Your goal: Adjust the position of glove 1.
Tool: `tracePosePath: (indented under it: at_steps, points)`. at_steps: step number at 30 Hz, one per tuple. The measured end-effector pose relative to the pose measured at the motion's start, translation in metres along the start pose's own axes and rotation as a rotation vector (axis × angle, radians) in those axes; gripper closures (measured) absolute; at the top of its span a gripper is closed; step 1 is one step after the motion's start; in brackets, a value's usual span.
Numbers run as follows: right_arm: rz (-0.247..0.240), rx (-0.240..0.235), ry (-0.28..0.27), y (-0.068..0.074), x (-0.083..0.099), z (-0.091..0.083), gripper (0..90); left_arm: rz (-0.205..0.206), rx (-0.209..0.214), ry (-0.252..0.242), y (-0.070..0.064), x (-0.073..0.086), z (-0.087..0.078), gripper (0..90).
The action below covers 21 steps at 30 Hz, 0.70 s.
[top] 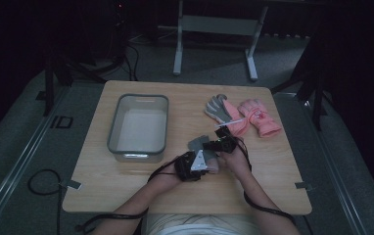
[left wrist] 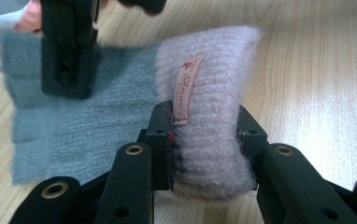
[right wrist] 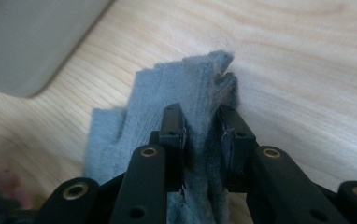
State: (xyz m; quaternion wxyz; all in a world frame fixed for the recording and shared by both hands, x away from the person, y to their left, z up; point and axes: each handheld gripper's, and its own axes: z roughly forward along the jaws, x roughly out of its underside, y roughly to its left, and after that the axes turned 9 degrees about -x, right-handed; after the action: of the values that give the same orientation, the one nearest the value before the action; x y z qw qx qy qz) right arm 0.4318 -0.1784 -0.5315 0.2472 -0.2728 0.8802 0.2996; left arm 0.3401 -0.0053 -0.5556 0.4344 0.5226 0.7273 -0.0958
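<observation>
Grey-and-pink knit glove [left wrist: 134, 116] is clamped at its cuff by the left gripper [left wrist: 204, 140] and at its fingers by the right gripper [right wrist: 202, 135].

High view: dim, surroundings lost in darkness.
Left gripper view: evenly lit; glare on the pale wooden tabletop [left wrist: 317, 70]; upper-left corner blurred.
Right gripper view: background softened.

The knitted glove [left wrist: 120, 116] is fuzzy wool-like cloth, grey at the fingers, pale pink at the ribbed cuff, with a woven label [left wrist: 186, 88]. The table [right wrist: 307, 70] is smooth, faintly glossy wood grain. Both claws are matt black plastic.
</observation>
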Motion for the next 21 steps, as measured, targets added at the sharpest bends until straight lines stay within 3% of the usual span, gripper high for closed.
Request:
tracePosePath:
  at_steps: [8, 9, 11, 12, 21]
  points:
    - [-0.033, -0.012, -0.038, 0.008, -0.007, -0.018, 74.5, 0.012, 0.022, 0.003, 0.010, -0.014, -0.011, 66.8]
    - [-0.027, -0.030, -0.068, 0.008, -0.011, -0.028, 74.5, 0.036, 0.017, -0.005, 0.015, -0.020, -0.017, 66.8]
    - [-0.021, -0.035, -0.078, 0.008, -0.013, -0.033, 74.5, 0.039, 0.016, -0.009, 0.016, -0.023, -0.019, 66.8]
    - [-0.020, -0.035, -0.083, 0.008, -0.015, -0.035, 74.5, 0.061, 0.011, -0.014, 0.019, -0.027, -0.022, 66.8]
    - [-0.044, -0.038, -0.126, 0.017, -0.028, -0.049, 74.5, 0.098, -0.011, -0.022, 0.032, -0.041, -0.042, 66.8]
